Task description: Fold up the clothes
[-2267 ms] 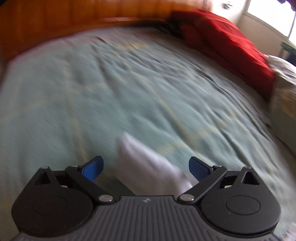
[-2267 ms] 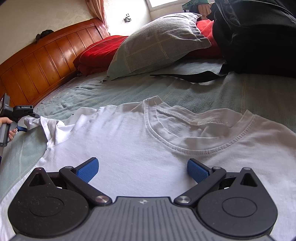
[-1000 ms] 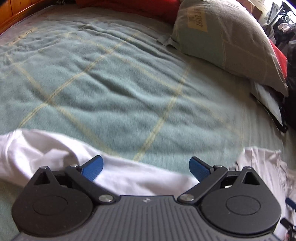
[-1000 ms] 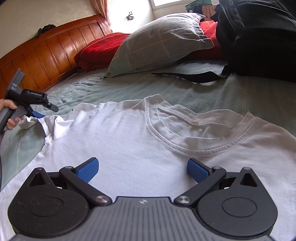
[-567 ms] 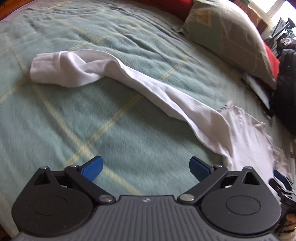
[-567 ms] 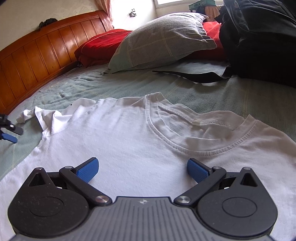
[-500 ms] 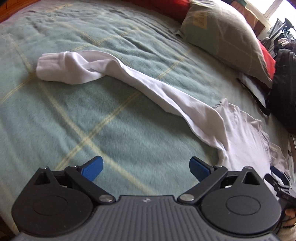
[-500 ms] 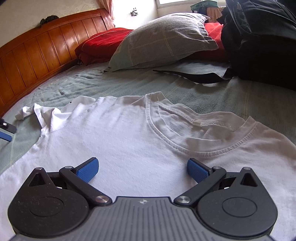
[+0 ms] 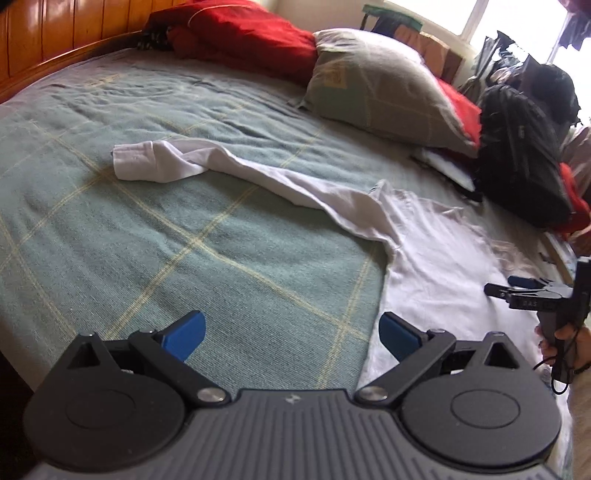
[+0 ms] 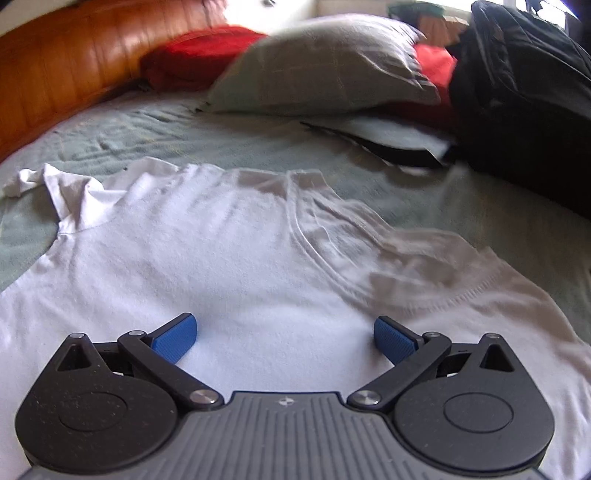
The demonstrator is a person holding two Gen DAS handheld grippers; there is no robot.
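A white long-sleeved T-shirt (image 10: 229, 258) lies flat on the green checked bedspread (image 9: 166, 236), collar (image 10: 317, 236) toward the pillows. Its left sleeve (image 9: 229, 166) stretches out, twisted, across the bedspread, cuff end (image 9: 133, 162) at the far left. My left gripper (image 9: 291, 334) is open and empty, above the bedspread beside the shirt's side edge. My right gripper (image 10: 284, 338) is open over the shirt's chest, nothing between its fingers. In the left wrist view the right gripper (image 9: 517, 288) appears at the right edge, held by a hand (image 9: 569, 343).
A grey-green pillow (image 9: 380, 88) and red bedding (image 9: 240, 33) lie at the head of the bed beside the wooden headboard (image 10: 55, 74). A black backpack (image 10: 524, 85) with a strap sits at the back right. A flat white item (image 10: 399, 136) lies under the pillow's edge.
My left gripper has let go of the sleeve, left it stretched out on the bedspread, and drawn back toward the shirt's side. The right gripper has shifted slightly; its view is now blurred.
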